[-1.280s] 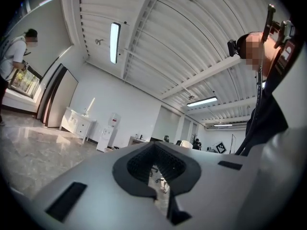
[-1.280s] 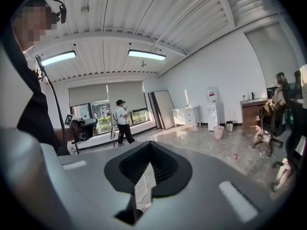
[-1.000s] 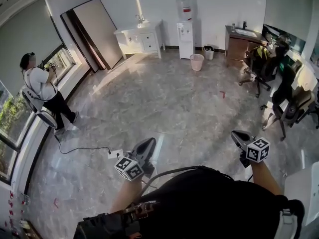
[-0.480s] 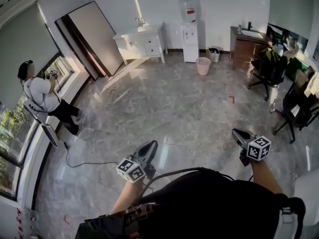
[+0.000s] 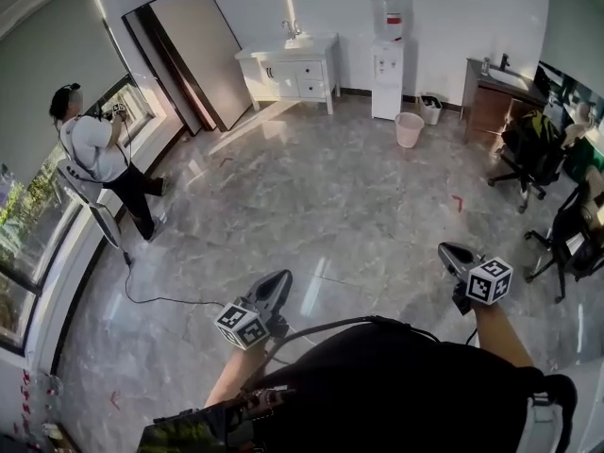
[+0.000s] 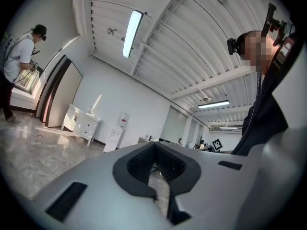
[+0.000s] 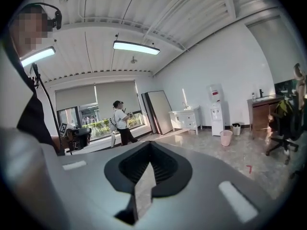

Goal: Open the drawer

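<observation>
Drawer (image 5: 310, 68) | across room, well apart | left gripper (image 5: 282, 276), right gripper (image 5: 444, 249) fingers (image 5: 274, 291) closed

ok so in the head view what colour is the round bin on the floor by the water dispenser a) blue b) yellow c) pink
c: the bin on the floor next to the white water dispenser at the far wall is plainly pink.

Your left gripper (image 5: 271, 293) and right gripper (image 5: 457, 257) reach forward, well apart. Both sets of fingers are closed, empty.
</observation>
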The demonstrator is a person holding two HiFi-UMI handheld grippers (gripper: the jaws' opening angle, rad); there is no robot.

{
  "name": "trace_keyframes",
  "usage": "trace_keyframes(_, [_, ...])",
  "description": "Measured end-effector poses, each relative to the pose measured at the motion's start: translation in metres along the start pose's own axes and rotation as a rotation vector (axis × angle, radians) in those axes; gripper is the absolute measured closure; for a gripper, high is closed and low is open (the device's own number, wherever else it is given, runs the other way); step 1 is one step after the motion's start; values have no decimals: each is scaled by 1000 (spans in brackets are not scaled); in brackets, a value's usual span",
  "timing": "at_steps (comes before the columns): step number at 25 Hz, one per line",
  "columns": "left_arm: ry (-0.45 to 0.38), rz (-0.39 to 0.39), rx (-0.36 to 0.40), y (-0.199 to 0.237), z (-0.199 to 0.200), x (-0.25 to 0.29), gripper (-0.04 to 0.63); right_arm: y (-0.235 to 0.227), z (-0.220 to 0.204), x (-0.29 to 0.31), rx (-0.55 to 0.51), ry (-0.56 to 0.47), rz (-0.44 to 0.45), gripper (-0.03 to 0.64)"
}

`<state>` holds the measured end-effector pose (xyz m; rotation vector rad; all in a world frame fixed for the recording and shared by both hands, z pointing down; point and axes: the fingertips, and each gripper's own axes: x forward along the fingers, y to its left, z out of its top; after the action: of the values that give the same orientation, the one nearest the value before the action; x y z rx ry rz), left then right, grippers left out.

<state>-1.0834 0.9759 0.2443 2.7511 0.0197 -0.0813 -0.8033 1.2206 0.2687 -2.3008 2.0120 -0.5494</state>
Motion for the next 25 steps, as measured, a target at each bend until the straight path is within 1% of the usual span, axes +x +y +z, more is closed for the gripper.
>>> trace_keyframes(3, [-1,39,17,14,3,24,595,-21,6,33,-22,22,55,616])
trace_keyframes(6, [-26,71,38,30,8,53,595,-54,17,67,-33,26,99,615])
trace_keyframes(9, [-55,118,37,49,18,90,595,-95,43,107,-38,27,135,617])
trace_keyframes(13, [-89,154,77,64,33,148,595,-145,87,152,-108,29,203,616])
trace_keyframes(16, [-133,181,62,79,41,189,595,-182,113,181,-123,21,232,616])
trace_keyframes(20, [-118,192,71,89,42,237,595,-222,132,205,-143,19,254,617])
trace_keyframes(23, [-100,203,70,102,46,259,595,-249,137,223,-117,22,240,615])
trace_keyframes(25, [-87,200,66,114,48,267,595,-257,137,232,-101,30,237,617])
